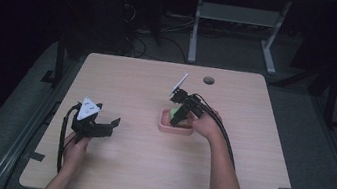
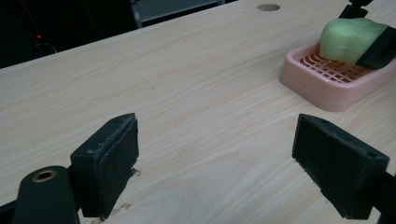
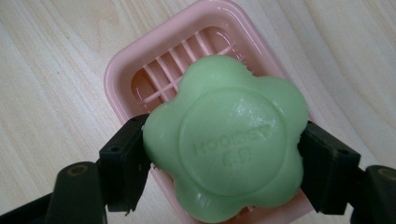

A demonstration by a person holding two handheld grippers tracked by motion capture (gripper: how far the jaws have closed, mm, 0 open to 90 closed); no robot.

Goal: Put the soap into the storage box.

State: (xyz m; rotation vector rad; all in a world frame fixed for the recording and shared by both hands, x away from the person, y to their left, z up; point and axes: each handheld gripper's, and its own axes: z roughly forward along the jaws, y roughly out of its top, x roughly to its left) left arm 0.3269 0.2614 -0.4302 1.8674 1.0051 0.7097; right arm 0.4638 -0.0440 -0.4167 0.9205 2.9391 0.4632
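while the right gripper [image 3: 224, 154] had its two black jaws clamped on the sides of the green flower-shaped soap [image 3: 226, 140], the bar sat over the pink soap dish [image 3: 121, 70], hiding most of its slatted floor (whether the soap touched the slats could not be told). raised lettering on the soap was too faint to read. in the high view the dish [image 1: 175, 128] lay near the middle of the wooden table [image 1: 124, 174]. the left gripper [image 2: 224, 154] hovered low over bare wood well apart from the dish, its jaws spread wide and holding nothing, its right jaw cut off by the frame edge.
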